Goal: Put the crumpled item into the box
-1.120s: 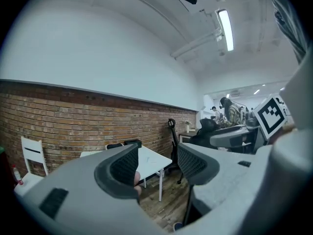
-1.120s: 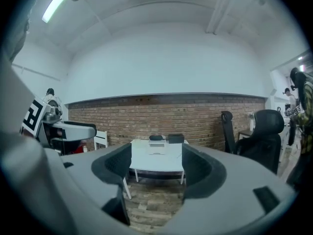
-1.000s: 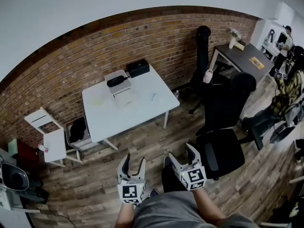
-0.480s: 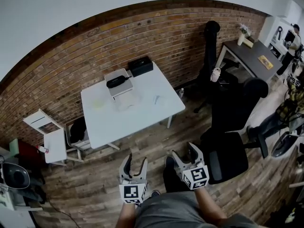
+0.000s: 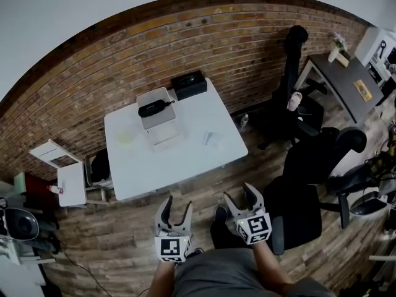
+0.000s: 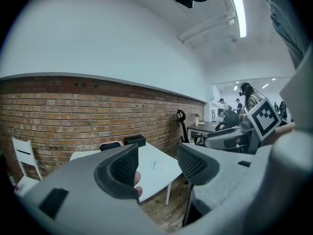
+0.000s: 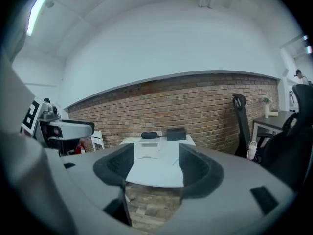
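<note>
No legible text, brand or number anywhere. Only print in view: black-and-white square marker [image 5: 172, 248] on the left hand-held gripper [image 5: 176, 204], and the same kind [image 5: 255, 229] on the right hand-held gripper [image 5: 240, 194]. Patterns only, no letters.

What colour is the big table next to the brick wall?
The table is white, seen best in the head view.

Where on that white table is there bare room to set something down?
The near strip of the white table is bare, from its front edge up to the yellowish patch and the small pale item. The far edge is crowded: a black case, a white box with a dark thing on top.
</note>
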{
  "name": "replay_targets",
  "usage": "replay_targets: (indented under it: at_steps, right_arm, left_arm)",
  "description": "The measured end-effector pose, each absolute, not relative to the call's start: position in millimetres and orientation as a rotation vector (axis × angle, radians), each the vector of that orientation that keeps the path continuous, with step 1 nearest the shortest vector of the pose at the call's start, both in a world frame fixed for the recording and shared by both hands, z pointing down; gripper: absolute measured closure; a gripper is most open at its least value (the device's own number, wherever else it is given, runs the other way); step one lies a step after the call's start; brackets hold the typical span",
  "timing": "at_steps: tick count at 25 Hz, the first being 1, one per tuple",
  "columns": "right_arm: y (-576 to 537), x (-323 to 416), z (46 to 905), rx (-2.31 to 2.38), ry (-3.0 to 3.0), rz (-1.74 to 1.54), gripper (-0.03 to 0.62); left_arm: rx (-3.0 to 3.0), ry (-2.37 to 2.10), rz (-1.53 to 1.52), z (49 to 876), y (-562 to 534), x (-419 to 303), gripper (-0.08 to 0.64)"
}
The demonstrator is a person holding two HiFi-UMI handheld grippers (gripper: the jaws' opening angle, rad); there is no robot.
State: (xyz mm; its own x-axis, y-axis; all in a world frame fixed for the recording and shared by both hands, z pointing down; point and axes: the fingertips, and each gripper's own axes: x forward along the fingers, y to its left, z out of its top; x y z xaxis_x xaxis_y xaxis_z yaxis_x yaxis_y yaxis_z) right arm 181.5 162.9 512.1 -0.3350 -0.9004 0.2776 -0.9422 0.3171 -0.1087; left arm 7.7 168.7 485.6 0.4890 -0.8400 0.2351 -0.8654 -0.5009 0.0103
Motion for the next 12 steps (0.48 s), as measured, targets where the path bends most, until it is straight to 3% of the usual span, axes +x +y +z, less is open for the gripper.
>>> replay_targets:
  at_steps: [12]
  right_arm:
    - [63, 230, 505, 1.626, -2.487, 0.361, 0.310]
  left_arm:
    - [2.579, -1.593, 0.308, 464, 82, 61, 0.322]
